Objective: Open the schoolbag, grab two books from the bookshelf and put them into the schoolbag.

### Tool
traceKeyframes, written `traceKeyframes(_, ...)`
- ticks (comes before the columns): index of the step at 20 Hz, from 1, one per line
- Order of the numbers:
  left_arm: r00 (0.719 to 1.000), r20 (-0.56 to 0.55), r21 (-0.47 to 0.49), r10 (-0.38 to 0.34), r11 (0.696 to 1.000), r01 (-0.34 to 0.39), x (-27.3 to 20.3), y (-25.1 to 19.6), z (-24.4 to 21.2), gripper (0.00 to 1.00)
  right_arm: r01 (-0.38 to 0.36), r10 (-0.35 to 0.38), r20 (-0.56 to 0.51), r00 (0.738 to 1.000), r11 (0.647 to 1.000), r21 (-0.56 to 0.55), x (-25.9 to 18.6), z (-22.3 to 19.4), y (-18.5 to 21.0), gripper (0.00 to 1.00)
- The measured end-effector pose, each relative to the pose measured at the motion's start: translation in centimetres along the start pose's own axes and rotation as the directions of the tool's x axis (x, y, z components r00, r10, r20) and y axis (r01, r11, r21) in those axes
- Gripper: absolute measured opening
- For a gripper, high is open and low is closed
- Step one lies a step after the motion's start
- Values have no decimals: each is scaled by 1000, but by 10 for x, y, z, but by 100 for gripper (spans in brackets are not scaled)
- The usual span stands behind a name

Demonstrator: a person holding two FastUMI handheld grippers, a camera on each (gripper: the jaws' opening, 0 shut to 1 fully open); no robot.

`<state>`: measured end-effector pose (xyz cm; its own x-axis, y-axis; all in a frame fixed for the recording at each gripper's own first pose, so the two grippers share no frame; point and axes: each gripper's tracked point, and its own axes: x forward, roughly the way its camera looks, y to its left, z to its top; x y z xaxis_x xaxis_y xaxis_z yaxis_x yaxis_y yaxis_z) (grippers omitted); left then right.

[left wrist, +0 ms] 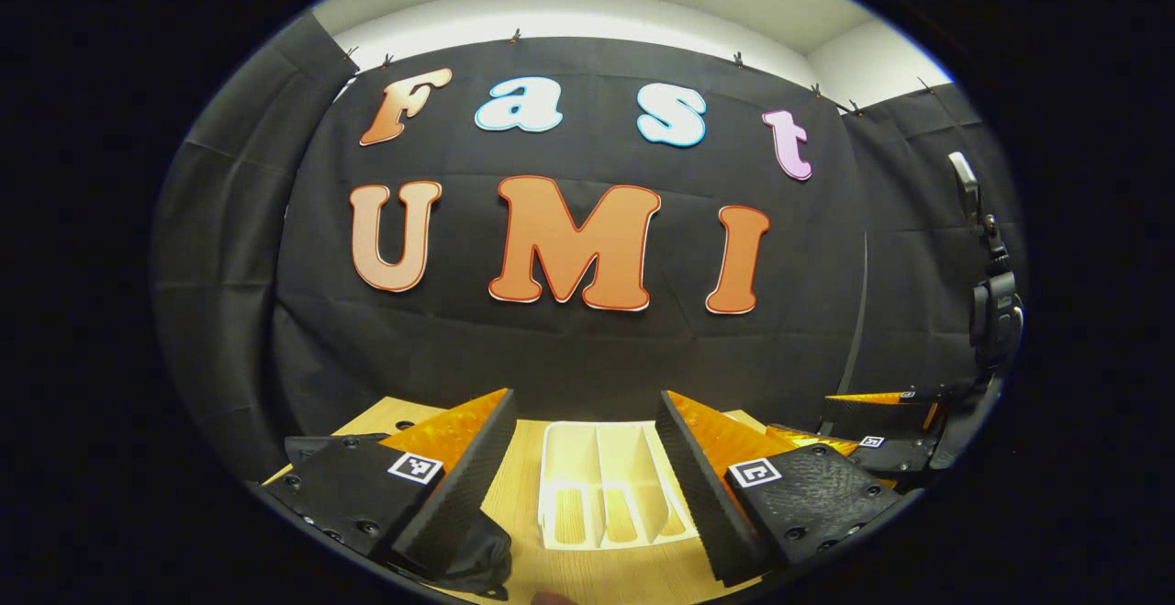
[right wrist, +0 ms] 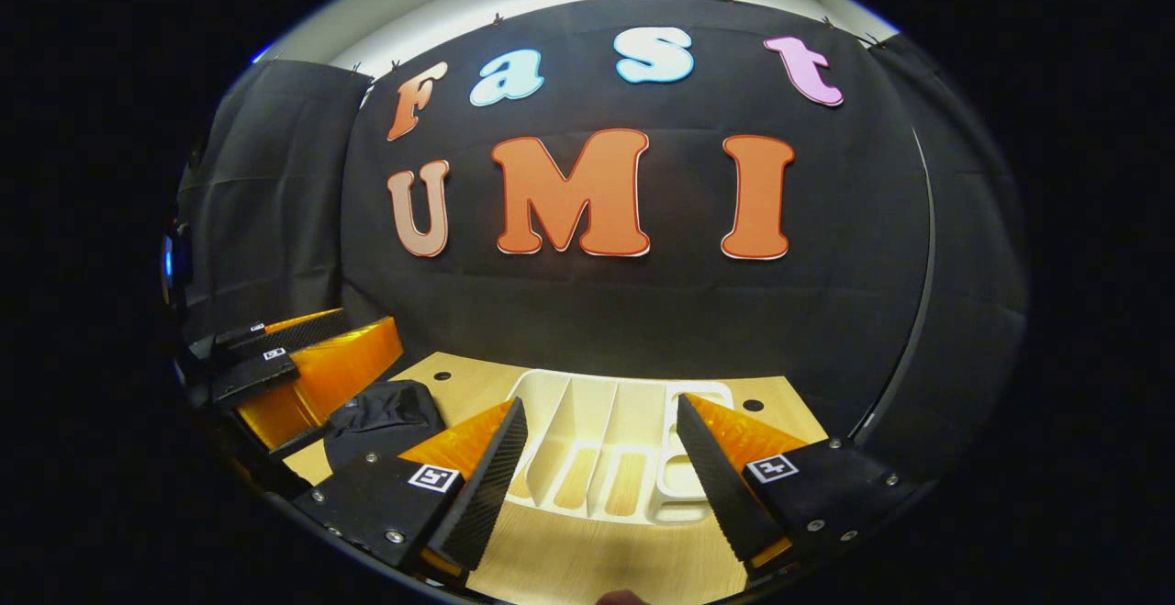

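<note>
Hovering with fingers spread and empty, the left gripper (left wrist: pixel 586 486) and right gripper (right wrist: pixel 601 481) face a white rack (right wrist: pixel 597 458) showing no books, the black schoolbag (right wrist: pixel 386 417) lying left of it; a careless reach risks snagging its limp cloth.

No legible writing or numbers.
Square black-and-white coded tags (left wrist: pixel 415 468) are borne on the left gripper (left wrist: pixel 586 396) and the right gripper (right wrist: pixel 601 400); nothing can be read from them.
</note>
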<state>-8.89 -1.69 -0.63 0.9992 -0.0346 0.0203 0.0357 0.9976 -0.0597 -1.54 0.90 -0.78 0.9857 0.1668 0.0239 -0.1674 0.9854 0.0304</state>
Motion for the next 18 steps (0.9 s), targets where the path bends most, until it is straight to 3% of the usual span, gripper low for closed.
traceKeyframes(7, 999, 10, 47, -41, 998, 41, 3, -20, 2, 98, 8, -8, 12, 1000, 1000, -23, 0, 2, 4, 98)
traceKeyframes(18, 1000, 9, 49, -30, 998, 29, 5, -9, 2, 98, 27, -27, 8, 1000, 1000, -11, 3, -2, -1, 98)
